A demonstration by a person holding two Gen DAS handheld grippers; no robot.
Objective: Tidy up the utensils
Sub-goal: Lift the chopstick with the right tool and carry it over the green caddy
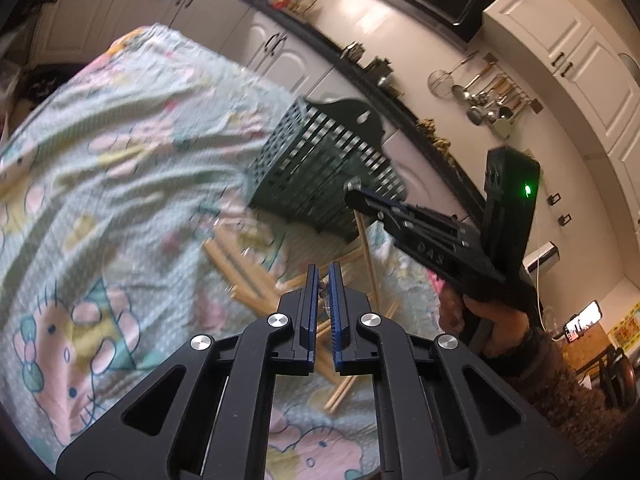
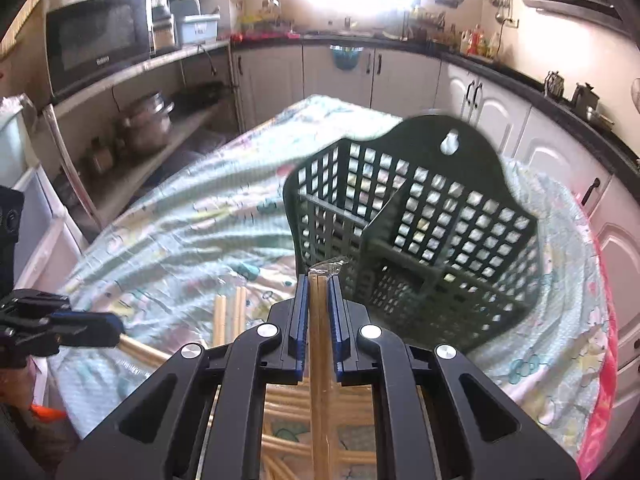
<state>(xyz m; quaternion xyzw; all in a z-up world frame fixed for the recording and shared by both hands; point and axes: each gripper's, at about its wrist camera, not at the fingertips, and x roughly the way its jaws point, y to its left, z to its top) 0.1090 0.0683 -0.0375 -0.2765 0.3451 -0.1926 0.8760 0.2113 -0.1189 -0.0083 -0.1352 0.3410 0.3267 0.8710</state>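
1. Left wrist view: the left gripper (image 1: pixel 324 270) has its jaws pressed nearly together on a thin clear wrapper end of a chopstick pack; loose wooden chopsticks (image 1: pixel 240 270) lie on the patterned cloth (image 1: pixel 120 128), on the near side of the green basket (image 1: pixel 320 168). The right gripper (image 1: pixel 354 192), right up against the basket's near side, pinches one chopstick pack (image 1: pixel 370 256) that hangs below it

2. Right wrist view: the right gripper (image 2: pixel 319 280) pinches a wrapped chopstick pair (image 2: pixel 319 320) just short of the green basket (image 2: pixel 416 232); the left gripper (image 2: pixel 108 330), left of the basket, holds a chopstick pack (image 2: pixel 144 354)
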